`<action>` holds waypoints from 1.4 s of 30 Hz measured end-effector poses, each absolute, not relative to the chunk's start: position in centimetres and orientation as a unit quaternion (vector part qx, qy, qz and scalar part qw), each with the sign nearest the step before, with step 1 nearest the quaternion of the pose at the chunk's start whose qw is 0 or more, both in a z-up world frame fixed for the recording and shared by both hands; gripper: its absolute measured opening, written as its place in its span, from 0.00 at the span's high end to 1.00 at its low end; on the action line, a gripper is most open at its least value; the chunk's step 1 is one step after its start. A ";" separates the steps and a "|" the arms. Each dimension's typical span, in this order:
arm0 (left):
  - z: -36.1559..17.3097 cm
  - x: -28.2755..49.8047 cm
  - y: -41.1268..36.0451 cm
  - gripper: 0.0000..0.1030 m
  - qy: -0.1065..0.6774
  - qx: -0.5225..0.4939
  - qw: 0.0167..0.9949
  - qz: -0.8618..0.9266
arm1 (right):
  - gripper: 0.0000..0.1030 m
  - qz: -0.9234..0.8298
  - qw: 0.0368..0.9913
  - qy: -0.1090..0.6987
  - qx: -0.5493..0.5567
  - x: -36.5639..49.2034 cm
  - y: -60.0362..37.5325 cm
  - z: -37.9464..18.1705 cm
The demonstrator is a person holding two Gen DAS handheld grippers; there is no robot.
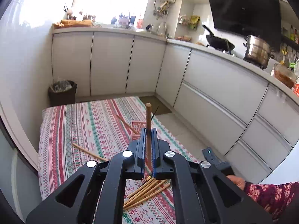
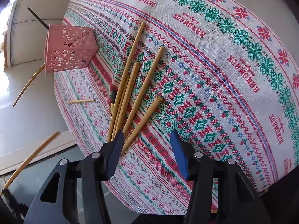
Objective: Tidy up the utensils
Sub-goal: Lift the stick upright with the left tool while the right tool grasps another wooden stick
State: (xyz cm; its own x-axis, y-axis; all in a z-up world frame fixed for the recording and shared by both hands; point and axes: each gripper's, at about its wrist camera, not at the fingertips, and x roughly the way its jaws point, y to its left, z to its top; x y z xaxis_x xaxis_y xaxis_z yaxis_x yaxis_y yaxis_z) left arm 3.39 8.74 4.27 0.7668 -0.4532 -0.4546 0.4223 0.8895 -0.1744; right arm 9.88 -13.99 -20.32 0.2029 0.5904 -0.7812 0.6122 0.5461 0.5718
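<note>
My left gripper is shut on a wooden chopstick that stands up between its fingers, held above the patterned tablecloth. The same chopstick shows at the lower left of the right wrist view. My right gripper is open and empty, just above a pile of several bamboo chopsticks on the cloth; its left finger is beside their near ends. A pink perforated holder stands near the cloth's edge with a black chopstick and a bamboo one in it.
A single chopstick lies on the cloth to the left, and a short one lies near the holder. White cabinets run along the back and right. A dark bin stands in the floor corner.
</note>
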 end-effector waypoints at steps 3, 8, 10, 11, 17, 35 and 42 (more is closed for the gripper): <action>6.1 1.8 9.8 0.96 0.215 -0.046 0.944 -0.245 | 0.64 -0.033 0.627 0.627 0.461 10.7 -12.8 -20.1; 7.6 -0.4 10.9 0.96 0.190 -0.055 0.947 -0.254 | 0.73 -0.074 0.640 0.635 0.427 12.4 -11.2 -20.3; 8.0 -0.8 11.4 0.96 0.183 -0.063 0.946 -0.258 | 0.75 -0.094 0.640 0.641 0.413 13.1 -10.6 -20.5; 8.2 -1.0 11.6 0.96 0.179 -0.067 0.946 -0.260 | 0.77 -0.102 0.645 0.641 0.405 13.4 -10.4 -20.4; 8.7 -1.7 12.8 0.96 0.170 -0.081 0.945 -0.266 | 0.89 -0.104 0.670 0.656 0.331 14.6 -9.1 -20.2; 8.1 -1.4 9.7 0.96 0.186 -0.074 0.940 -0.275 | 0.87 -0.097 0.700 0.675 0.213 14.0 -11.2 -19.9; 7.5 -1.0 7.8 0.96 0.197 -0.064 0.939 -0.273 | 0.92 -0.050 0.764 0.595 0.244 10.5 -13.1 -17.8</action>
State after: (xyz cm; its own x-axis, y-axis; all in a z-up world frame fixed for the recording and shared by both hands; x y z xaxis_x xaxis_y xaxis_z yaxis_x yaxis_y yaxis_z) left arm -0.98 7.76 7.54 0.7729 -0.5389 -0.3349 0.4886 0.8423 -0.2276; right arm 10.47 -13.07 -17.80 0.2863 0.2143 -0.9339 0.3664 0.8761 0.3134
